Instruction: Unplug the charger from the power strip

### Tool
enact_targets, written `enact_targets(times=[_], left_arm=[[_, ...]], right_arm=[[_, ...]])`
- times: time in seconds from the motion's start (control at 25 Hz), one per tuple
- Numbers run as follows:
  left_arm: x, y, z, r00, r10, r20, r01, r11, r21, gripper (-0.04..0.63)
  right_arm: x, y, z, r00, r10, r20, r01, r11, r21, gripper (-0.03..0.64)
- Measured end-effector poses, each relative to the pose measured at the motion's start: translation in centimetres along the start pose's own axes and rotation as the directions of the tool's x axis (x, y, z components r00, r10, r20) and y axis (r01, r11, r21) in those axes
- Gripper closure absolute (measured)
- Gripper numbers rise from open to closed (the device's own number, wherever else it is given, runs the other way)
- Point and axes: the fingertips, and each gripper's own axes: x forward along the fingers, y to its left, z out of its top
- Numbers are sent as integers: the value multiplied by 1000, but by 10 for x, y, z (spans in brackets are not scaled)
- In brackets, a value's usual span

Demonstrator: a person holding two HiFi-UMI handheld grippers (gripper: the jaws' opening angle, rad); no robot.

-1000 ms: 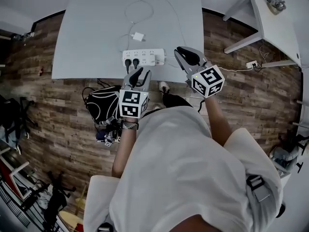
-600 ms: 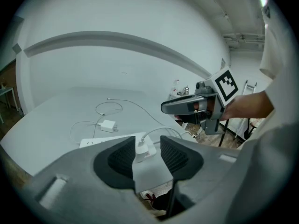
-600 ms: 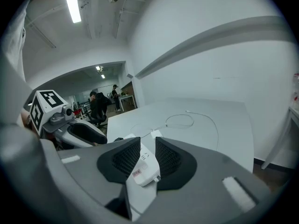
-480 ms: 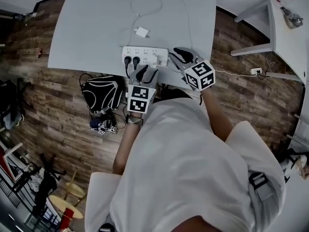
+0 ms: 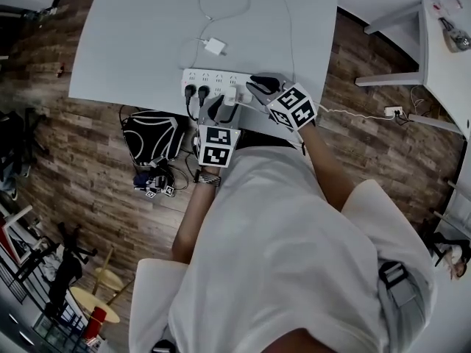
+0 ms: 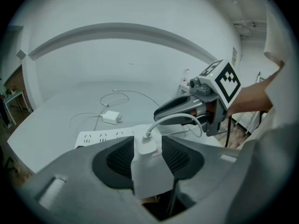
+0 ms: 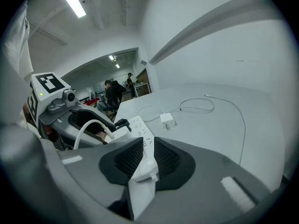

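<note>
We judge the task as barely begun: the charger (image 5: 230, 95) sits plugged into the power strip (image 5: 210, 78) near the front edge of the white worktop (image 5: 147, 35), its white cable arching out of its top, and nothing has been pulled free yet. What we do have is both claws in place. The left claw (image 6: 148, 143) has just been opening, and its jaws stand apart with the charger between them, the pads close along both flanks without any squeeze that we can see. The right claw (image 7: 148, 149) has just been closing, and its pads appear to press on the sides of the strip's right end, so we read it as bracing the strip. Left to do: close on the charger and draw it out. Both forearms reach forward from the body, the claws angled down at the strip, side by side, the right just beside the left.
</note>
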Motion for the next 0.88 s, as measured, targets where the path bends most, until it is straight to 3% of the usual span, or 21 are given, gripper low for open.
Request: enact_targets(times=[0.16,0.36,0.52,0.88], left_arm=[[10,2,0,999,37,0,-37,999,-11,414],[19,6,4,997,76,20,-76,997,-9,416],[25,9,1,993,110,33,-110,994,-22,416],[37,13,3,989,139,41,-139,990,-12,425]], right_arm=[[11,-7,-10,999,11,-36,-11,1000,-10,551],[19,-18,-32,992,-48,-120,42,998,-53,561],[21,-23,-35,991,-56,-124,52,998,-36,598],[24,-26,-39,988,-51,-147,49,999,-17,584]])
